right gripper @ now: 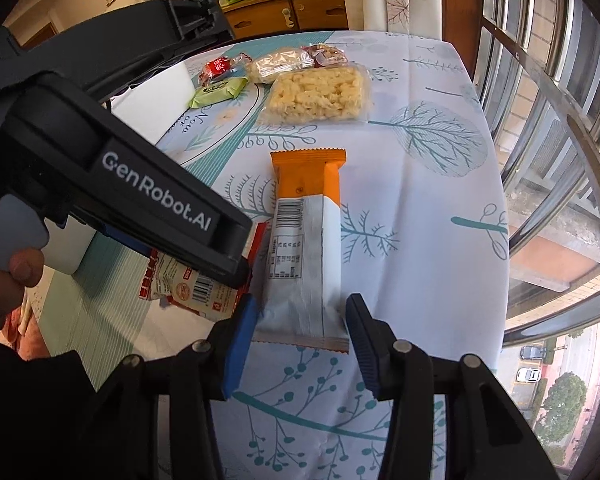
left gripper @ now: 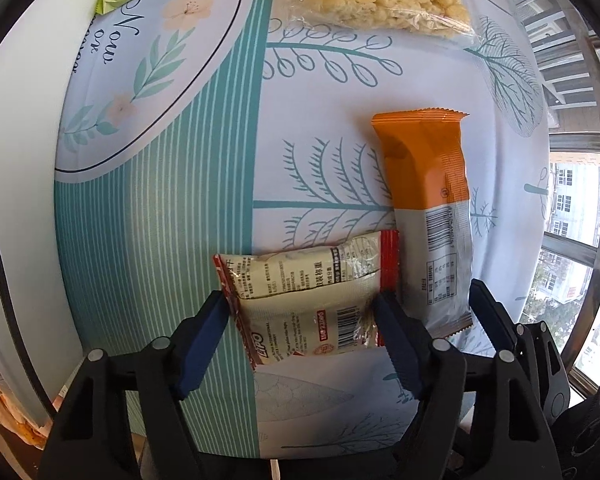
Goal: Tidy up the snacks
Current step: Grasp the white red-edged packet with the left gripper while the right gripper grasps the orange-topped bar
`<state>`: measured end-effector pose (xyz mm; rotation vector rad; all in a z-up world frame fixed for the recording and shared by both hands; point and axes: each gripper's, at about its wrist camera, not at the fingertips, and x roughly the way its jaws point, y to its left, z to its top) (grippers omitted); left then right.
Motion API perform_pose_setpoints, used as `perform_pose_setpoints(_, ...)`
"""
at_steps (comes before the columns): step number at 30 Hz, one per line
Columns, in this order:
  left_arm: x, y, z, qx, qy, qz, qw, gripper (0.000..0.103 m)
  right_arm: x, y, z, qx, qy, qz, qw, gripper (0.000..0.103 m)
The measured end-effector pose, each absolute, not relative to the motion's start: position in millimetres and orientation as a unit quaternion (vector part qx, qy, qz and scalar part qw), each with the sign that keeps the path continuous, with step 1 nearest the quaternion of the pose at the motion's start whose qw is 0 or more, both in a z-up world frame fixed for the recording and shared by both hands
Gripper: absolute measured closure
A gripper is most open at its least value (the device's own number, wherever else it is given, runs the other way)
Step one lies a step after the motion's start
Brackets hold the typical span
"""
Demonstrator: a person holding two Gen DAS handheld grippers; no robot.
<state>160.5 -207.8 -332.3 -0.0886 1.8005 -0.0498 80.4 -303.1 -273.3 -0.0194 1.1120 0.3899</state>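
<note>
left gripper [left gripper: 300, 312] pinching cream lipo packet [left gripper: 304, 296] by both side edges on the tablecloth [left gripper: 160, 240]. right gripper [right gripper: 300, 324] pressed on orange bar [right gripper: 306, 240], just beside the packet at its 3 o'clock. puffed rice cake [right gripper: 320, 96] and green snack [right gripper: 218, 92] toward 12 o'clock

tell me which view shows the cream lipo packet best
The left wrist view: the cream packet lies nearly whole between the left claw fingers, barcode and logo readable. In the right wrist view the left claw's body covers most of it; only one end shows.
</note>
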Motion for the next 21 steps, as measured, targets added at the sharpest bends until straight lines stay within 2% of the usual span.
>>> perform_pose_setpoints(7,157,-198,-324,-0.043,0.779,-0.024,0.625,0.05,84,-297,-274,-0.03,0.532,0.169,0.829,0.058)
perform_pose_setpoints(14,157,-177,-311,-0.053,0.775,-0.022,0.63,0.055,90,-296,-273,-0.035,0.546,0.159,0.822,0.066)
perform_pose_setpoints(17,154,-165,-302,-0.06,0.77,-0.019,0.635,0.074,94,-297,-273,-0.023,0.556,0.155,0.816,0.067)
perform_pose_setpoints(19,157,-155,-295,-0.071,0.765,-0.024,0.639,0.081,95,-298,-273,-0.013,0.563,0.154,0.812,0.068)
perform_pose_setpoints(21,157,-147,-289,-0.08,0.761,-0.028,0.643,0.083,97,-299,-272,0.004,0.569,0.153,0.808,0.069)
